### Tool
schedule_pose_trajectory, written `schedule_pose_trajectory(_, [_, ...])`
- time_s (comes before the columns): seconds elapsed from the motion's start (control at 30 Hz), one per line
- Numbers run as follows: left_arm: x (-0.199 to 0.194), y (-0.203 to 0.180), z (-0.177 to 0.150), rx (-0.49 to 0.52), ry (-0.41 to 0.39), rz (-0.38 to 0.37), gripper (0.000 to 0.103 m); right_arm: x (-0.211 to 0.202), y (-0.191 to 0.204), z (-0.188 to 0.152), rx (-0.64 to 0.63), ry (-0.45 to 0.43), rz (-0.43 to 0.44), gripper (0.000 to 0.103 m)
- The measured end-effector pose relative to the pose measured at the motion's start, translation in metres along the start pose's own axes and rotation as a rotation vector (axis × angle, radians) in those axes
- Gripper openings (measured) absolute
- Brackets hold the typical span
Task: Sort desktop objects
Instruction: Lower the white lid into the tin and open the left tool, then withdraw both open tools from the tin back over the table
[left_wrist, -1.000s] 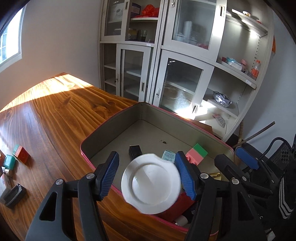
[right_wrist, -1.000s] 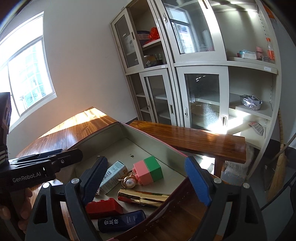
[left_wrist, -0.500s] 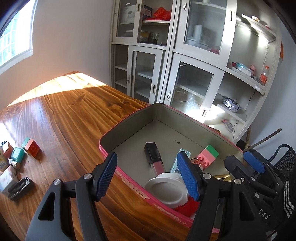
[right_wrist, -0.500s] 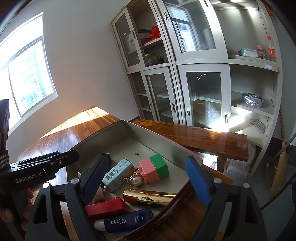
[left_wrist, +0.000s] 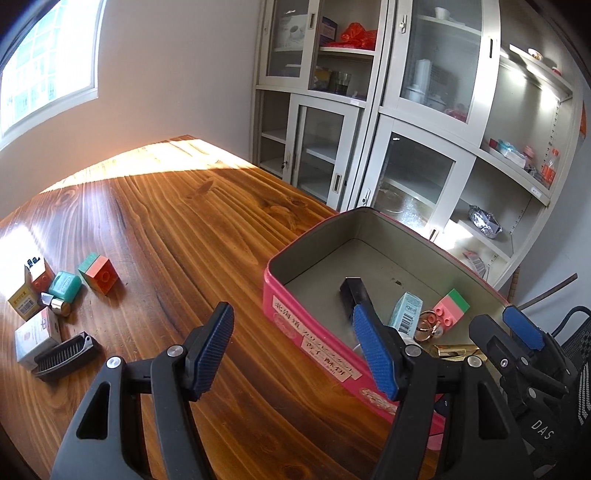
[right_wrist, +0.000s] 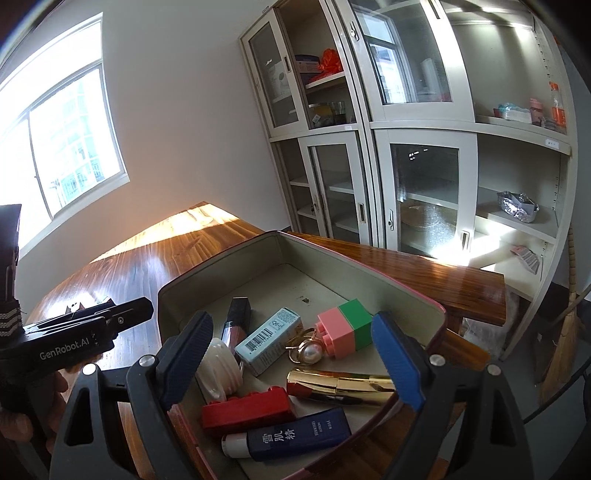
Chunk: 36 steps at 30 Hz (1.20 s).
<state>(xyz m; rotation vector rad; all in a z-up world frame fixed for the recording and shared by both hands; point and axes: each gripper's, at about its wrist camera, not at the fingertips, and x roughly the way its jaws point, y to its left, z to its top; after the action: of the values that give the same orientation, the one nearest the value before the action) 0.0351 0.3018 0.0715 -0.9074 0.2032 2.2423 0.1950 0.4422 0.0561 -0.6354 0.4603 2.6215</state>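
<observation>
White ribbed jar (right_wrist: 218, 363), round and squat, lies tipped on its side in the pink tin (left_wrist: 314, 332), just behind the right gripper (right_wrist: 291, 354)'s left finger and touching a dark lipstick tube (right_wrist: 236, 321) whose long axis runs away from the claw. Both the right gripper and the left gripper (left_wrist: 295, 349) stand released, nothing between their blue pads.

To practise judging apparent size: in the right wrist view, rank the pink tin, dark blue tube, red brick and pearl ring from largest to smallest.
1. Pink tin
2. Dark blue tube and red brick: look alike, unranked.
3. Pearl ring
</observation>
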Motion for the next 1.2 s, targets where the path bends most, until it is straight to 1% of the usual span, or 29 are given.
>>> schedule_pose_trajectory(0.47, [-0.017, 0.051, -0.011, -0.094, -0.013, 0.066, 0.071, 0.003, 0.037, -0.004, -0.058, 0.021, 0.047, 0.090])
schedule_pose_trajectory(0.77, [-0.032, 0.097, -0.023, -0.172, -0.023, 0.127, 0.071, 0.005, 0.074, -0.009, -0.122, 0.041, 0.103, 0.090])
schedule_pose_trajectory(1.0, [-0.046, 0.143, -0.033, -0.249, -0.029, 0.197, 0.071, 0.010, 0.103, -0.014, -0.170, 0.070, 0.157, 0.090])
schedule_pose_trajectory(1.13, [-0.051, 0.171, -0.040, -0.292, -0.027, 0.264, 0.071, 0.012, 0.120, -0.018, -0.207, 0.082, 0.184, 0.090])
schedule_pose_trajectory(1.2, [-0.053, 0.185, -0.043, -0.319, -0.025, 0.284, 0.071, 0.013, 0.128, -0.021, -0.228, 0.093, 0.201, 0.091])
